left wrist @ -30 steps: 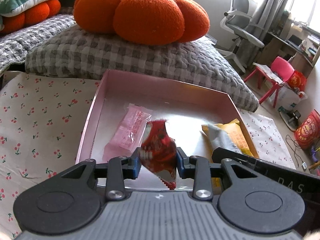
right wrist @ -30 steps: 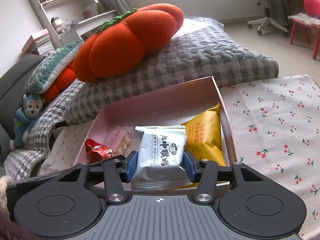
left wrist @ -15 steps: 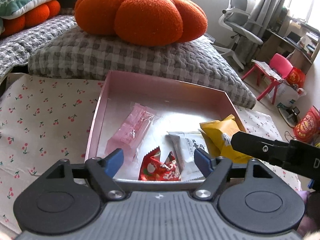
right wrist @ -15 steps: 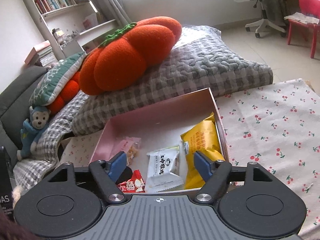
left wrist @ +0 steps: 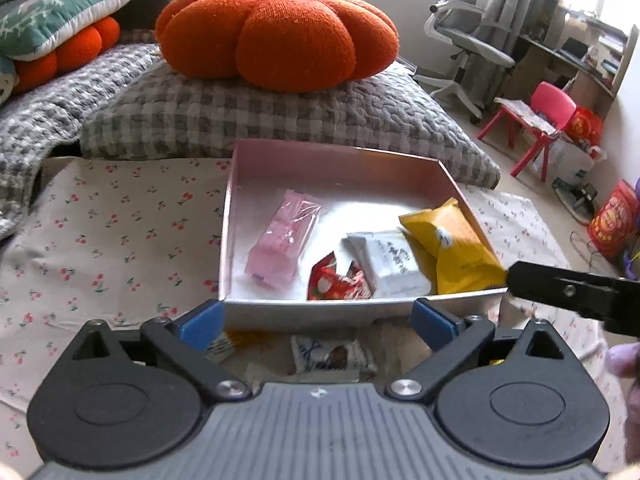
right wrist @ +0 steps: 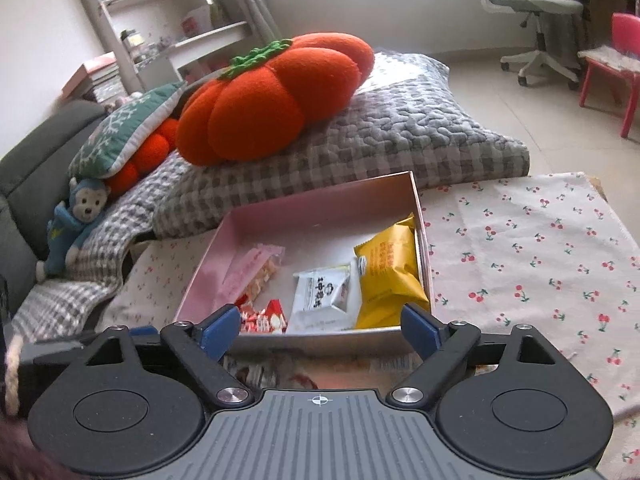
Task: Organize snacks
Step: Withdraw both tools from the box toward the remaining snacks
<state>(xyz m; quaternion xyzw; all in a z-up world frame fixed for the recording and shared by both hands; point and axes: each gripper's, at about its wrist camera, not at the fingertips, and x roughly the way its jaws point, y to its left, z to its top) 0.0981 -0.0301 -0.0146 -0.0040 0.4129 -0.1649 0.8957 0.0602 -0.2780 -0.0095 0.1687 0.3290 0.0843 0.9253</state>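
A pink box [left wrist: 336, 156] [right wrist: 320, 204] sits on a cherry-print cloth. Inside lie a pink packet [left wrist: 284, 240] [right wrist: 252, 268], a red packet [left wrist: 336, 280] [right wrist: 266, 318], a white packet [left wrist: 390, 262] [right wrist: 322, 292] and a yellow packet [left wrist: 452, 248] [right wrist: 386, 276]. My left gripper [left wrist: 316, 324] is open and empty, pulled back in front of the box's near wall. My right gripper [right wrist: 320, 326] is open and empty, also just before the near wall. More loose snack packets [left wrist: 328, 354] [right wrist: 260, 374] lie on the cloth under both grippers.
A grey checked cushion [left wrist: 248, 112] with an orange pumpkin pillow [left wrist: 280, 28] lies right behind the box. The cherry cloth [right wrist: 532, 248] spreads to the right. An office chair [left wrist: 468, 36] and a red stool [left wrist: 536, 120] stand on the floor beyond.
Both grippers opened and dropped their packets into the box: the left the red one, the right the white one. Both then drew back toward the box's near side.
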